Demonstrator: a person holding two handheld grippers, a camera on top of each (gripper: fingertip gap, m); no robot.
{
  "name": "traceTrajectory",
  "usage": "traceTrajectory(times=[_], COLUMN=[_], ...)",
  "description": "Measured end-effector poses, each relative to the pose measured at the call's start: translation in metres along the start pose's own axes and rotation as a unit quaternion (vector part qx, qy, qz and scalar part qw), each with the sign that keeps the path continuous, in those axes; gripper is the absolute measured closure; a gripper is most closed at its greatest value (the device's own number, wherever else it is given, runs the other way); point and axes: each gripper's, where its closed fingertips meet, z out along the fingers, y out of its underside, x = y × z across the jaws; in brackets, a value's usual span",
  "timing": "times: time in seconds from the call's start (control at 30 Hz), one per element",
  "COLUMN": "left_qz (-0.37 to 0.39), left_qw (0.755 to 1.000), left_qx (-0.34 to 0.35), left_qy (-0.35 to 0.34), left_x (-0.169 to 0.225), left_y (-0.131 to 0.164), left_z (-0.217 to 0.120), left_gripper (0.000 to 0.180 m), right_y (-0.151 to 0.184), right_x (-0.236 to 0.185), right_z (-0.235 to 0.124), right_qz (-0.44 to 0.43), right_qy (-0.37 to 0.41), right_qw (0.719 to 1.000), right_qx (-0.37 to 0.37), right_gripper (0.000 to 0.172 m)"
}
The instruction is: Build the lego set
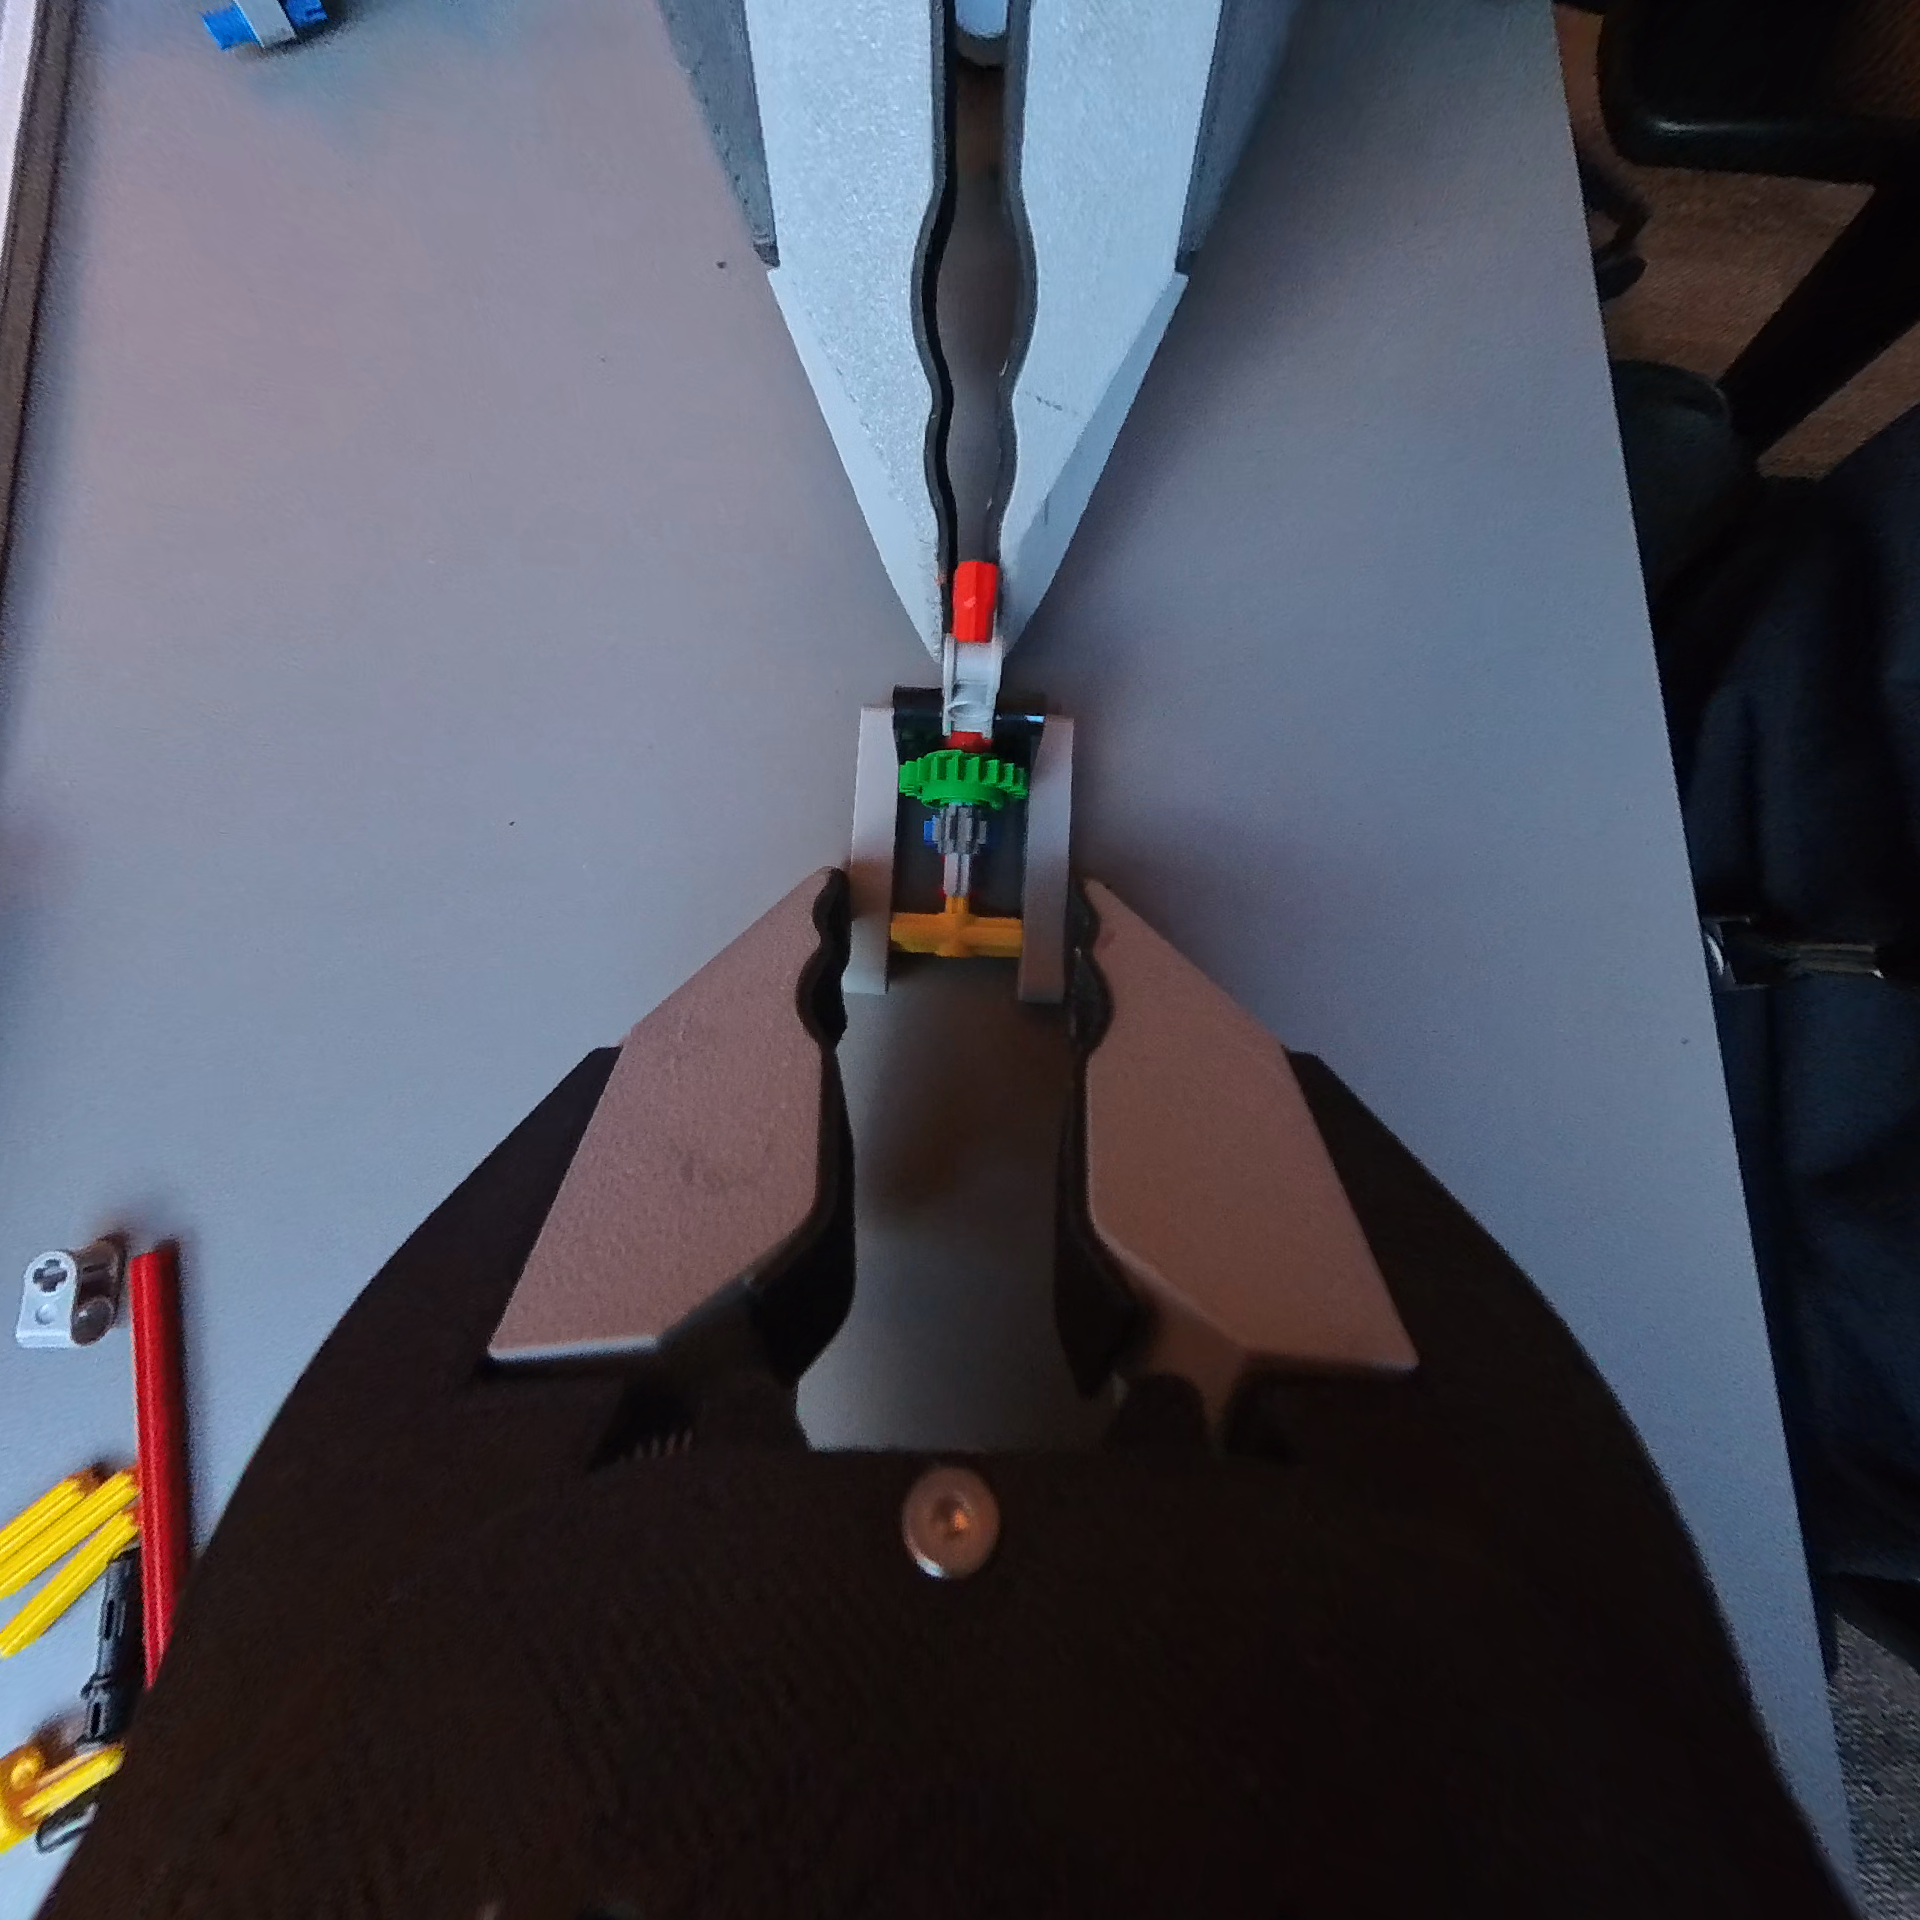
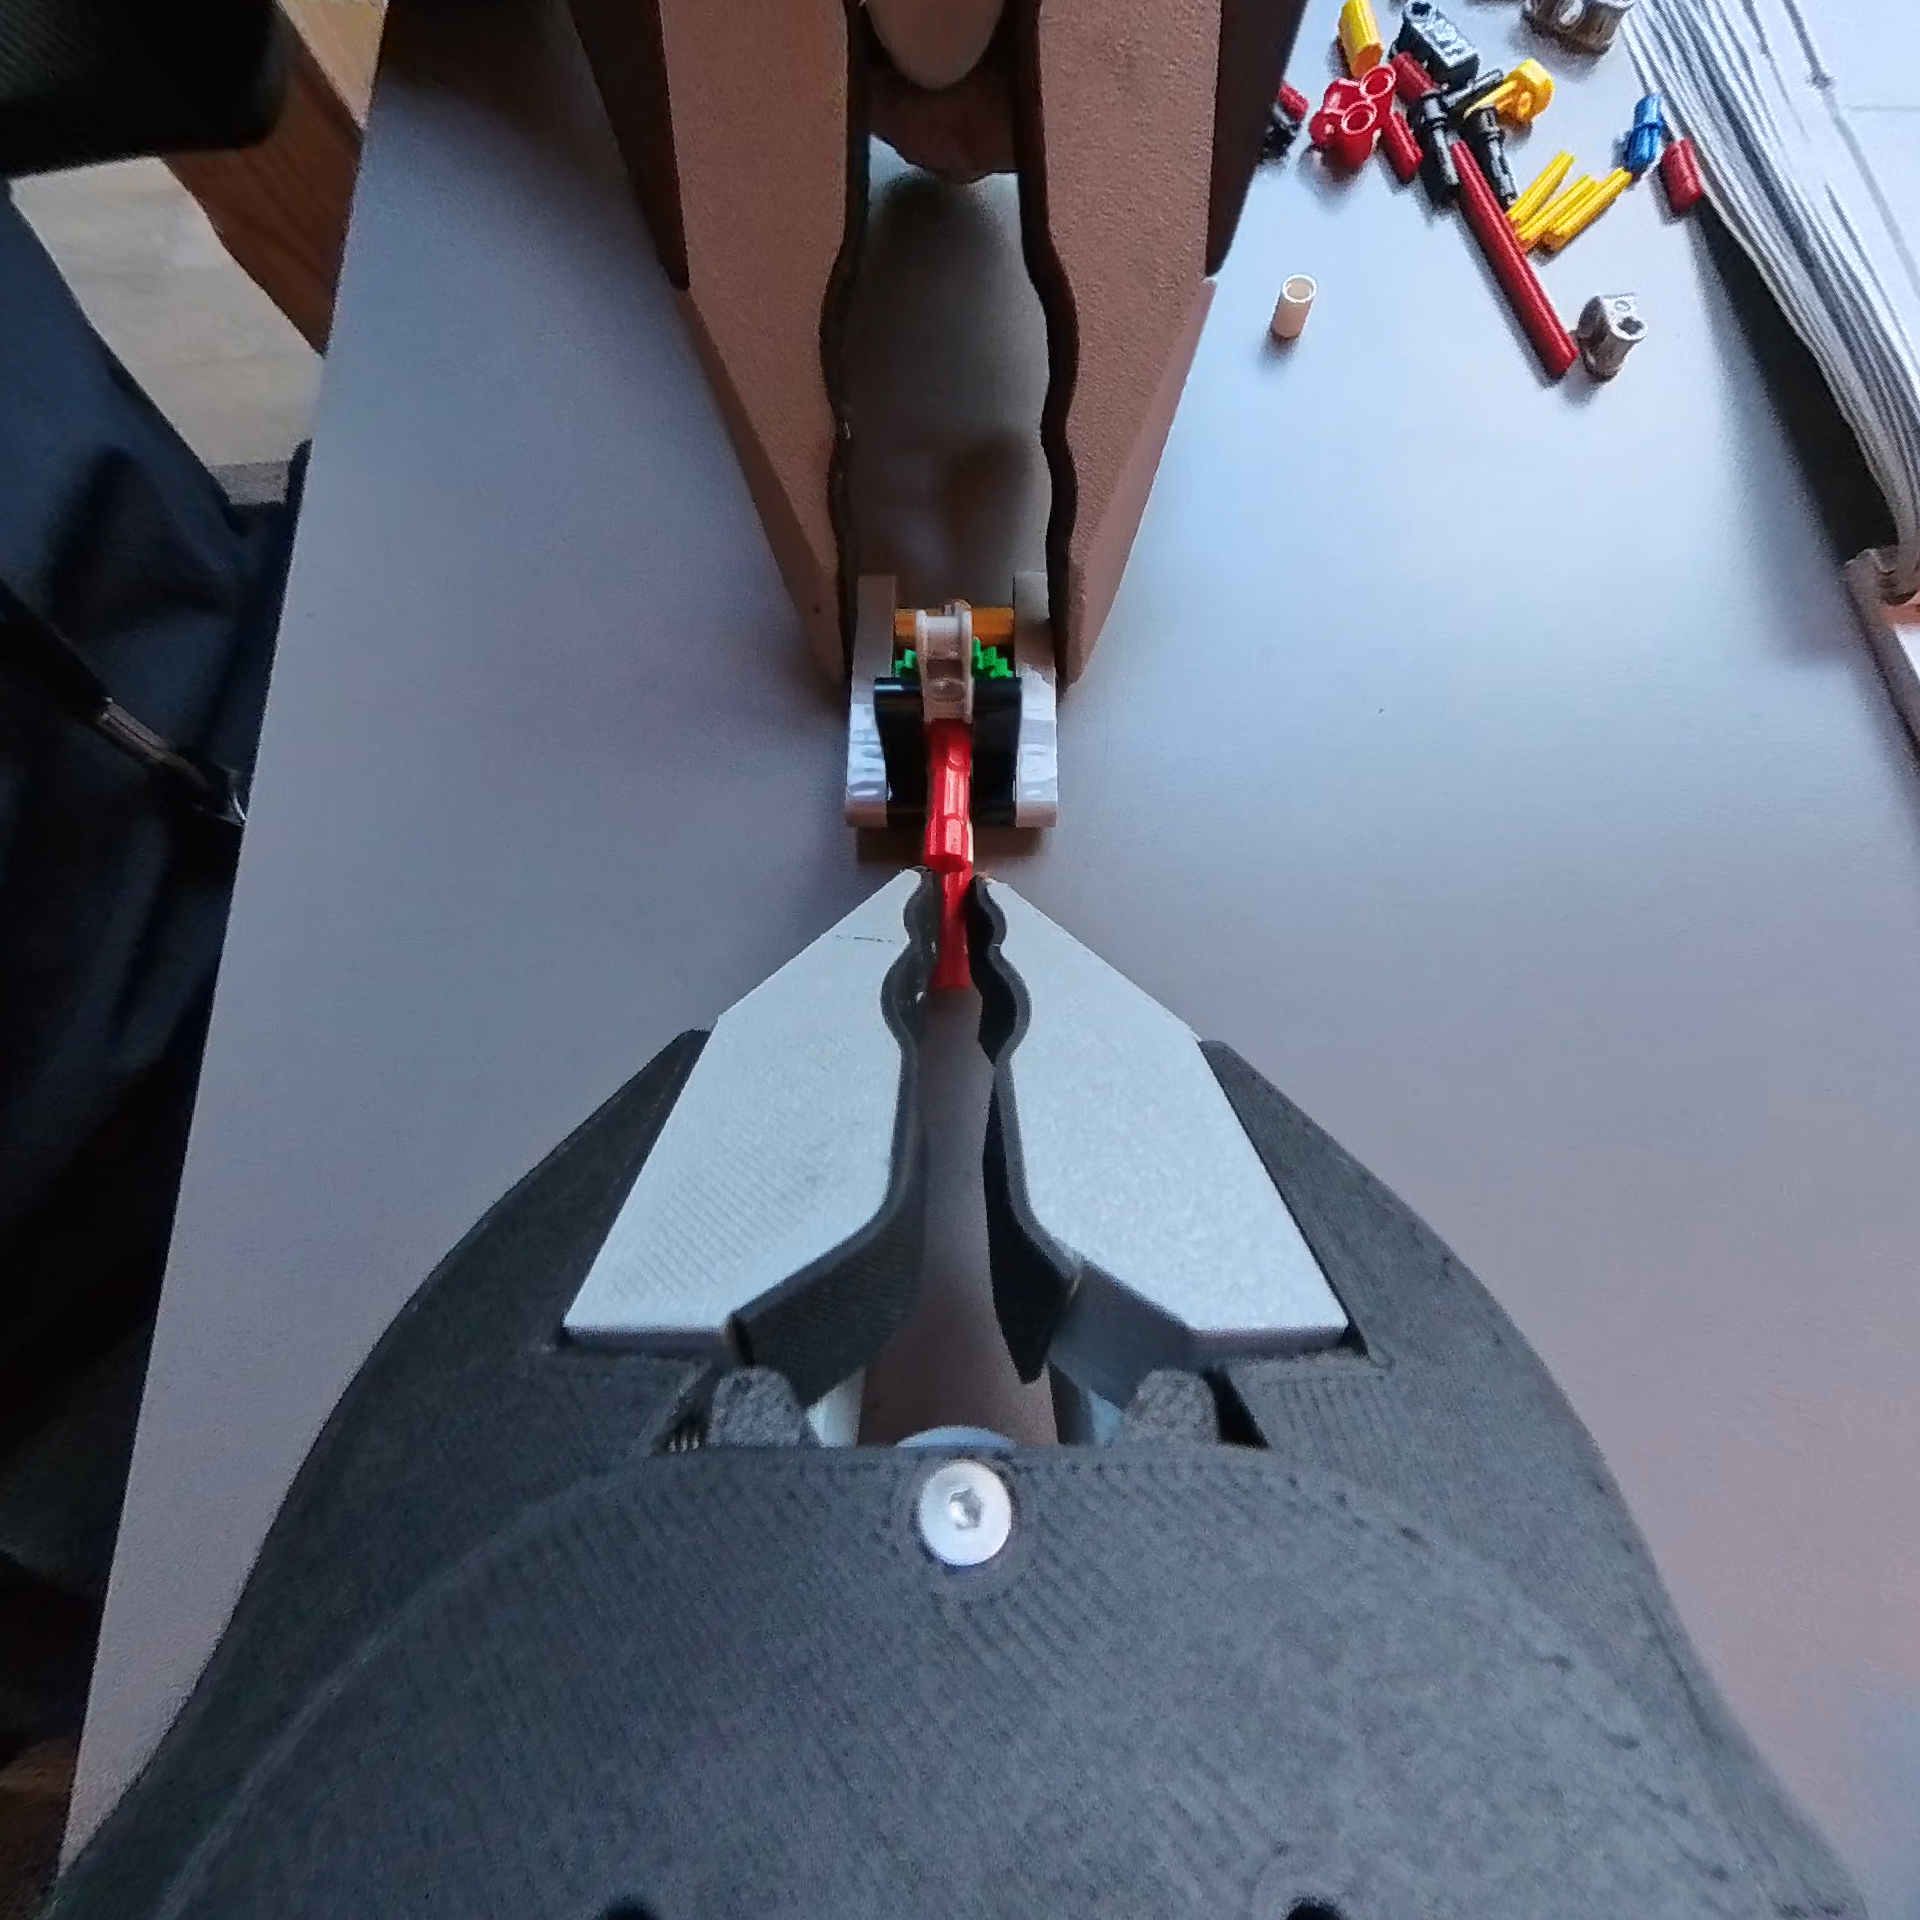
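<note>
Nearest the lens in each wrist view is the dark housing of that view's own gripper, cut off by the lower edge.

Left gripper [image 1: 961,935]: brown fingers [image 1: 727,1091] set moderately apart, closed on the two grey side walls of a small brick-built gear assembly [image 1: 961,831] standing on the grey desk [image 1: 416,623]. The pads appear pressed against the walls, though motion blur softens the contact at 3 o'clock.

Inside the assembly, from near to far: a yellow cross-piece [image 1: 956,928], a small grey gear partly masking a blue part, and a green gear [image 1: 961,777]. The base is dark and hard to make out.

Right gripper [image 2: 948,914]: grey fingers [image 2: 790,1143] nearly together, clamped on a red axle [image 2: 948,800] that leaves the assembly through a pale connector [image 2: 945,675]. The axle's tail is hidden between the wavy pads.

At 8 o'clock in the left wrist view, loose parts [image 1: 94,1507] (red rod, yellow pieces, grey connector) are cropped by the edge; a blue item [image 1: 265,21] at 11 o'clock is mostly out of frame. In the right wrist view the same scatter lies at 1 o'clock beside a striped cloth [image 2: 1787,208].
</note>
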Motion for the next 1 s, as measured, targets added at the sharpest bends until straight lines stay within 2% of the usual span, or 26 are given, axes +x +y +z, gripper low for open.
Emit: traceTrajectory(times=[0.67, 0.73, 0.87, 1.0], left_qz=[-0.003, 0.014, 0.007, -0.018], left_qw=[1.0, 1.0, 1.0, 1.0], left_qx=[0.007, 0.001, 0.013, 0.02], left_qy=[0.01, -0.013, -0.018, 0.001], left_x=[0.003, -0.001, -0.007, -0.006], left_y=[-0.002, 0.0, 0.001, 0.002], left_z=[0.001, -0.002, -0.011, -0.007], left_gripper=[0.142, 0.142, 0.143, 0.132], right_y=[-0.001, 0.0, 0.001, 0.001], right_x=[-0.001, -0.001, 0.001, -0.006], right_z=[0.001, 0.0, -0.005, 0.001], right_qz=[-0.012, -0.012, -0.015, -0.02], right_qy=[-0.014, -0.013, 0.002, -0.005], right_qw=[1.0, 1.0, 1.0, 0.998], right_qx=[0.004, 0.005, -0.02, -0.06], right_gripper=[0.169, 0.169, 0.17, 0.17])
